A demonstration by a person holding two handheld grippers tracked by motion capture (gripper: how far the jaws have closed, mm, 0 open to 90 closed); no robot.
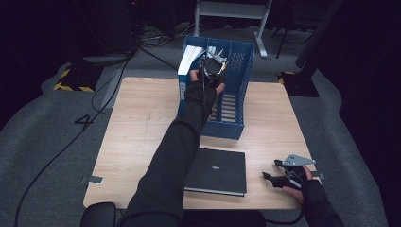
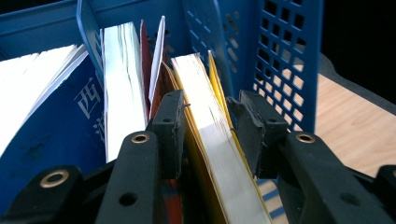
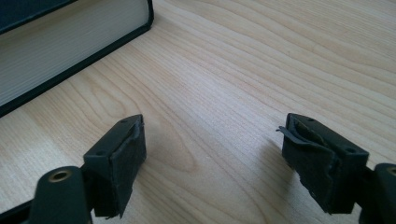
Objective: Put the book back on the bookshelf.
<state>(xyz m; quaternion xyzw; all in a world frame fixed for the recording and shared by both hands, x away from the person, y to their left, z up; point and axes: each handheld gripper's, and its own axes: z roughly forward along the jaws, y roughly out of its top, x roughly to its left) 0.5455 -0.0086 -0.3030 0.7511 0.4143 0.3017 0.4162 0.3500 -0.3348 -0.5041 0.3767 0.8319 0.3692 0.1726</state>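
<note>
Already slotted: yellow-covered book [image 2: 215,154] upright in blue file rack [image 1: 246,71], left gripper [image 2: 205,126] loosened astride it, right gripper [image 3: 210,163] agape and empty, black book [image 1: 217,171] still on table [image 1: 137,123].

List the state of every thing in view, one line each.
Yellow book: upright in the rack, between the open jaws.
Blue file rack: standing on the table.
Black book: closed, lying flat.
Left gripper: open.
Right gripper: open, holding nothing.
</note>
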